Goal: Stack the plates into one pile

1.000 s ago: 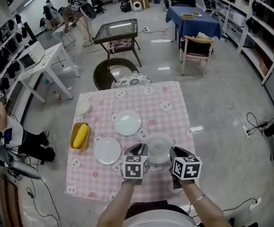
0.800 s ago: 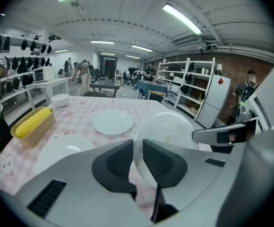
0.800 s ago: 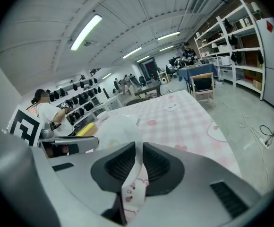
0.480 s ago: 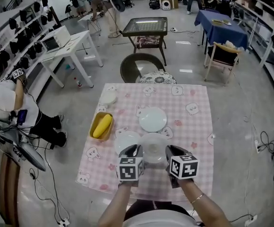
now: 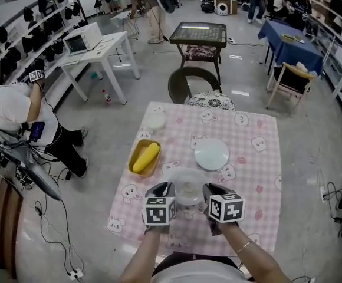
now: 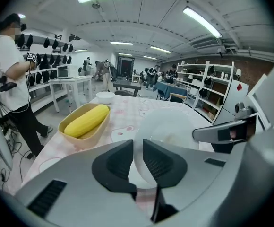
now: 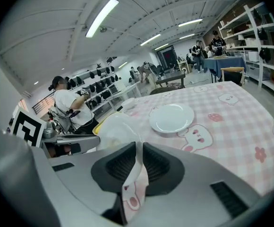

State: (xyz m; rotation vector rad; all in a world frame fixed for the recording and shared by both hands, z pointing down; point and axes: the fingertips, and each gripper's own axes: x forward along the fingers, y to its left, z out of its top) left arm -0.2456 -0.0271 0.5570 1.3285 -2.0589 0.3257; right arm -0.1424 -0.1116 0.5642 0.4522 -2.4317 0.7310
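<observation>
Left to right:

- Corn tray [image 5: 144, 157] sits at the left side of the table [image 5: 259, 175], clear of my path. I only need to avoid swinging into it.
- Left gripper [image 5: 165, 188]: jaws are pinching the left rim of the carried plate [image 5: 187, 184]. In the left gripper view the rim runs straight between the pads [image 6: 158, 161]. It's a thin edge bite, so I judge slip is the main risk.
- The carried plate is off the cloth, roughly level, and spans between both grippers near my edge of the table.
- A pale rim [image 5: 168, 168] shows just past its upper-left edge. It could be another plate underneath, but I can't tell.
- Right gripper [image 5: 210, 188]: jaws are pinching the opposite rim, which is seen between the pads in the right gripper view [image 7: 139, 163].
- The second plate [image 5: 211, 154] lies flat on the cloth, beyond and to the right, apart from the carried one.

To do it well:

- Move both hands as one unit, so the plate neither twists nor gets pulled apart.
- Keep it level and centre it over the target plate.
- Lower until the bases meet, then open both sides together.
- Back the jaws out sideways rather than upward.
</observation>
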